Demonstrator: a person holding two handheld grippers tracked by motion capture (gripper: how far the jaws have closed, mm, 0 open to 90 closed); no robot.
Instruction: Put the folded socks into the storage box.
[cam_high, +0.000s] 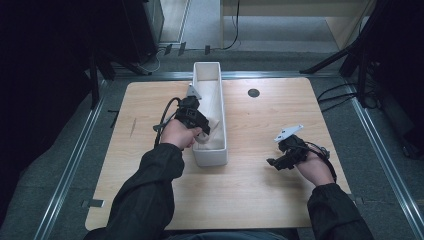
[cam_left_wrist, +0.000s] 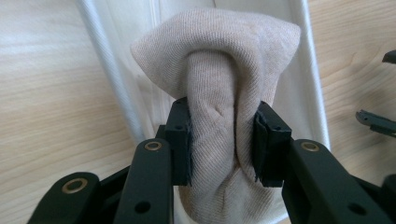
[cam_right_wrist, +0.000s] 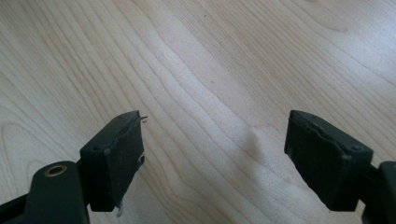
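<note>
A beige knitted cloth (cam_left_wrist: 219, 60) is bunched between the jaws of my left gripper (cam_left_wrist: 223, 140), whose pads press into it from both sides. The gripper holds it over the near end of a long white box (cam_high: 208, 66) that stands in the middle of the wooden table. In the high view the left gripper (cam_high: 203, 132) leans over the box's left wall, and the cloth (cam_high: 215, 131) hangs inside the box. My right gripper (cam_high: 273, 162) rests low at the right of the table. Its jaws (cam_right_wrist: 215, 158) stand wide apart over bare wood with nothing between them.
The white box wall (cam_left_wrist: 306, 93) runs along the cloth's right side. A small dark round hole (cam_high: 253, 92) sits in the tabletop behind the box. The right gripper's tip (cam_left_wrist: 376, 122) shows at the edge of the left gripper view. Metal rails frame the table.
</note>
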